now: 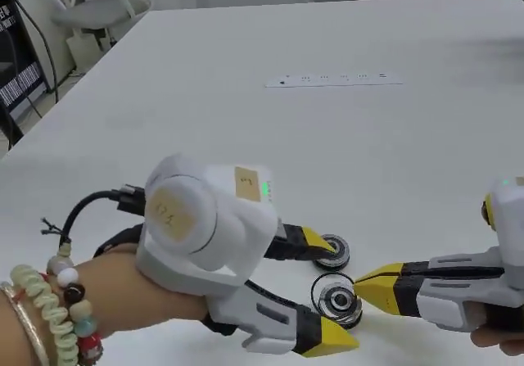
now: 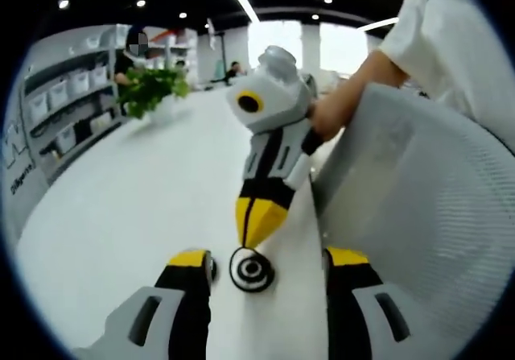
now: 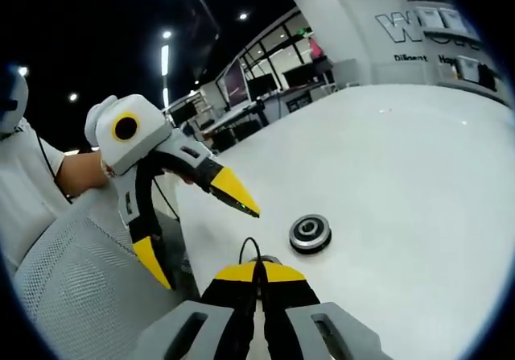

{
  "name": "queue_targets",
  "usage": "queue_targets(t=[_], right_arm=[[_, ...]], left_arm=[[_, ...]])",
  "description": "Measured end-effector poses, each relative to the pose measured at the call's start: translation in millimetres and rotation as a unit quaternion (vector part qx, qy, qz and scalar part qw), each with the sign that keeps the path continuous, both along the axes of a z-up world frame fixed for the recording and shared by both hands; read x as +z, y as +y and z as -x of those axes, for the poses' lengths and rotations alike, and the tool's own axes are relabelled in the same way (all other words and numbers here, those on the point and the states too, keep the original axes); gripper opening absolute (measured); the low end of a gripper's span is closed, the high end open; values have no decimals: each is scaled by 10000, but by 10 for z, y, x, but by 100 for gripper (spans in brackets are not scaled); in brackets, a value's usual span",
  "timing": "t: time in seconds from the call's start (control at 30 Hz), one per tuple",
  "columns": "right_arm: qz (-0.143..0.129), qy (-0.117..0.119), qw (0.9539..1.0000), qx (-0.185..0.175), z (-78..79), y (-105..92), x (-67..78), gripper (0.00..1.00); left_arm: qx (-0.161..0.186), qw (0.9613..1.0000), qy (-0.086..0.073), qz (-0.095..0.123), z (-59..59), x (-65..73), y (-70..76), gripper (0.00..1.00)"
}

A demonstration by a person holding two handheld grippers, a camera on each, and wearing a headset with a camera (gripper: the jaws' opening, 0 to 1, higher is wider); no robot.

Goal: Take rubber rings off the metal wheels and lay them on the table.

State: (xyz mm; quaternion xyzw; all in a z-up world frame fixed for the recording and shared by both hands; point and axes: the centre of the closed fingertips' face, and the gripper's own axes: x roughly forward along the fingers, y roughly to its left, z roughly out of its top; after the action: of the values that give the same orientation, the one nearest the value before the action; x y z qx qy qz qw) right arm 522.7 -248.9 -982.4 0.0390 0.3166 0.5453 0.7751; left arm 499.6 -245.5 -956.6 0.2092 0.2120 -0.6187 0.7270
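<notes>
At the worktop's [image 1: 246, 120] near edge, the right tool [image 1: 366, 284], jaws shut, is pinching the rubber ring [image 3: 244, 250] on the wheel [image 1: 338, 300], while the left tool [image 2: 268, 259] is gaping wide around it, gripping nothing, so a pull is risking dragging the unheld wheel along.

Open office — shelves [image 2: 60, 106], monitors [image 3: 240, 80], chair [image 1: 94, 2].

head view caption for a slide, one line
Open left claw brackets a metal wheel while the shut right claw pinches its rubber ring; second wheel nearby
</notes>
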Motion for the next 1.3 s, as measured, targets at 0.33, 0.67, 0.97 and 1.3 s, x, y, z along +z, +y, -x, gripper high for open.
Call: queue_targets(t=[0.33, 0.67, 0.97, 1.3], right_arm=[[-119, -163, 9995, -250, -100, -78, 155, 0], [-234, -343, 9978, -513, -214, -185, 364, 0], [-458, -467, 9959, -629, -261, -248, 714, 0], [-503, -726, 9948, -507, -370, -166, 1135, 0]], left_arm=[[355, 9990, -270, 19, -76, 355, 496, 68], [1281, 9900, -346, 484, -57, 626, 1041, 81], [2111, 9741, -355, 732, 33, 626, 1393, 85], [2388, 9680, -203, 737, 169, 442, 1457, 86]])
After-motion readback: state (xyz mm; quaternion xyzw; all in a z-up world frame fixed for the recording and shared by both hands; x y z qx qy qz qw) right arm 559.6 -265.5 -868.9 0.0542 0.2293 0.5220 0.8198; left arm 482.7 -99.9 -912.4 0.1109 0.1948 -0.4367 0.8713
